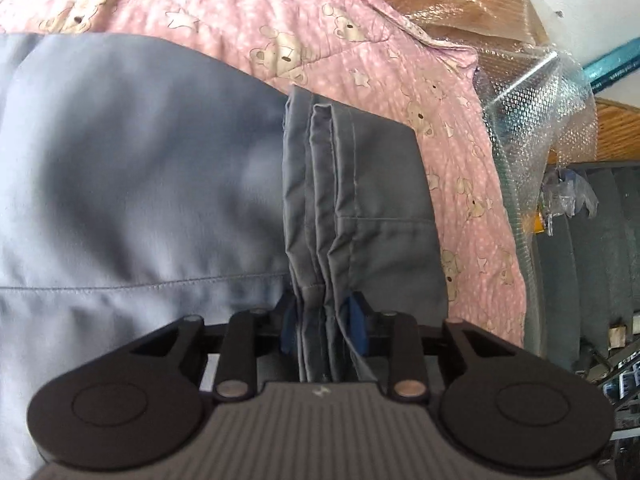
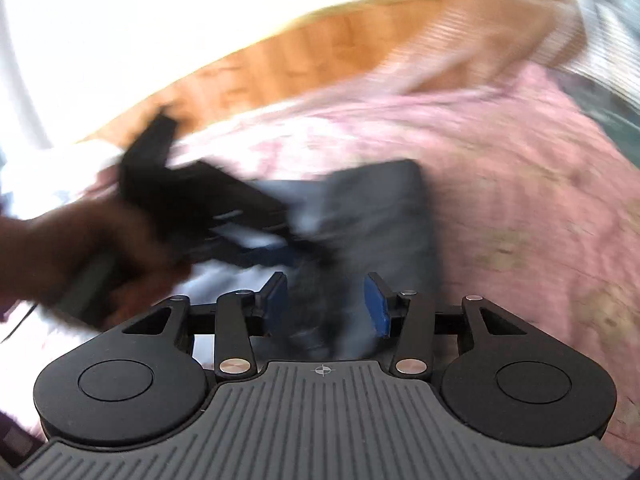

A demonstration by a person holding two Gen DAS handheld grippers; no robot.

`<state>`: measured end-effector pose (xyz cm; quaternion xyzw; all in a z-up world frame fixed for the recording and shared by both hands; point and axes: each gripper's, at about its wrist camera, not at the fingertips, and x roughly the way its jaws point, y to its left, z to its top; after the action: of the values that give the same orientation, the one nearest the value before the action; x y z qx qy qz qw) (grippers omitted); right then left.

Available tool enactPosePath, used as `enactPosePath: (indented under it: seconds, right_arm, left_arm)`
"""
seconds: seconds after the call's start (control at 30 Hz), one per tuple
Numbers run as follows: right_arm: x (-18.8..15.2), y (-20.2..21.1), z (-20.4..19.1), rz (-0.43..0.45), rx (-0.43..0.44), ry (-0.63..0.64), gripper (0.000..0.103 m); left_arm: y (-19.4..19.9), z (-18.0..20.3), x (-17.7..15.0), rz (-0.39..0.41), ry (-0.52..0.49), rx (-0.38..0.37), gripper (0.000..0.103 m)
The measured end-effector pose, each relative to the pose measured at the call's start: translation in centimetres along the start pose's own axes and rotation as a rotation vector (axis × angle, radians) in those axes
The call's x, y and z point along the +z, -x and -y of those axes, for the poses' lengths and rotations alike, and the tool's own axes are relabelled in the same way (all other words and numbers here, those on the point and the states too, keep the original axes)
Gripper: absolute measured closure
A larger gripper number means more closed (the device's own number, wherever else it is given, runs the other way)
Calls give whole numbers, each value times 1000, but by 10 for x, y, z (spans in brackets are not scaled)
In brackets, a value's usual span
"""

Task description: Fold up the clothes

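A grey-blue garment (image 1: 140, 180) lies on a pink bear-print bedsheet (image 1: 280, 20). Its stacked hem layers (image 1: 320, 200) run straight into my left gripper (image 1: 323, 320), whose blue pads press on the bunched fabric from both sides. The right wrist view is blurred. There the folded dark grey garment (image 2: 384, 208) lies on the sheet (image 2: 520, 200), and my right gripper (image 2: 326, 306) stands open over its near edge, its pads apart from the cloth. The left gripper (image 2: 280, 252), held by a hand (image 2: 80, 248), reaches in from the left onto the same garment.
Bubble wrap (image 1: 532, 120) hangs over the bed's far right edge, by a wooden board (image 1: 616, 128). A wooden headboard (image 2: 320, 48) curves behind the bed. Dark furniture and clutter (image 1: 580, 260) stand beyond the bed's right side.
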<state>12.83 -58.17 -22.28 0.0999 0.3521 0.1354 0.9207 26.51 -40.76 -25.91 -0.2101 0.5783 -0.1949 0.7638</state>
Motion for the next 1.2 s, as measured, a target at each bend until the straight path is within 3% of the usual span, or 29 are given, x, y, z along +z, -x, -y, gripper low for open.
enactPosePath:
  seconds: [0.03,0.07,0.1,0.17,0.3,0.4,0.47,0.5,0.53,0.57,0.63,0.7,0.73,0.8,0.83,0.87,0.97,1.03,1.07,1.1,1.13,1.2]
  right_arm:
    - [-3,-15,7,-50,-41,-10,77]
    - [-6,-29,13,-104,-78,-16,83]
    - [-10,-41,15,-155,-96,2,84]
    - [-12,-40,6,-174,-88,84,83]
    - [-6,-11,-11,-73,-84,157,82]
    - [-20,-34,-12,-172,-90,179,81]
    - [-21,-34,-11,-165,-83,171,77]
    - [-21,-32,-10,-158,-80,161,75]
    - [-15,-24,-7,-130,-80,127,60]
    - [-9,-17,-4,-100,-86,96,32]
    - [-5,-14,6,-58,-167,88,5]
    - [-9,-26,13,-115,-205,86,25]
    - [-11,-35,16,-167,-183,78,57]
    - [-11,-33,8,-164,-185,131,67]
    - [-8,-28,-2,-147,-208,187,84]
    - [-5,-20,-15,-115,-222,245,92]
    - [3,-10,-62,-20,-267,508,94]
    - [3,-8,-91,25,-242,639,94]
    - [4,-6,-105,48,-227,699,94]
    - [3,-3,-116,69,-201,731,94]
    - [1,-2,-125,76,-170,743,94]
    - [-2,0,-132,74,-84,729,83]
  left_arm:
    - [1,3,0,10,-20,24,76]
    - [1,5,-1,19,-41,49,77]
    - [4,10,-1,28,-60,82,76]
    - [13,21,-3,52,-88,124,72]
    - [40,38,-16,137,-105,51,55]
    - [19,40,-22,44,-140,50,52]
    - [10,34,-24,8,-164,59,60]
    - [7,30,-24,-5,-176,64,60]
    - [7,25,-23,-17,-162,55,60]
    - [11,22,-21,-13,-133,53,60]
    - [22,18,-18,12,-75,68,52]
    - [36,24,-12,64,-76,78,47]
    - [41,31,-8,78,-96,68,43]
    - [50,51,2,95,-145,41,35]
    - [52,62,6,94,-172,26,28]
    - [53,71,12,84,-200,10,25]
    - [44,92,22,3,-253,-28,23]
    - [37,93,25,-58,-262,-14,24]
    - [37,90,24,-63,-271,4,36]
    - [39,85,22,-58,-281,27,55]
    - [45,76,20,-48,-272,49,92]
    - [67,43,19,14,-180,30,92]
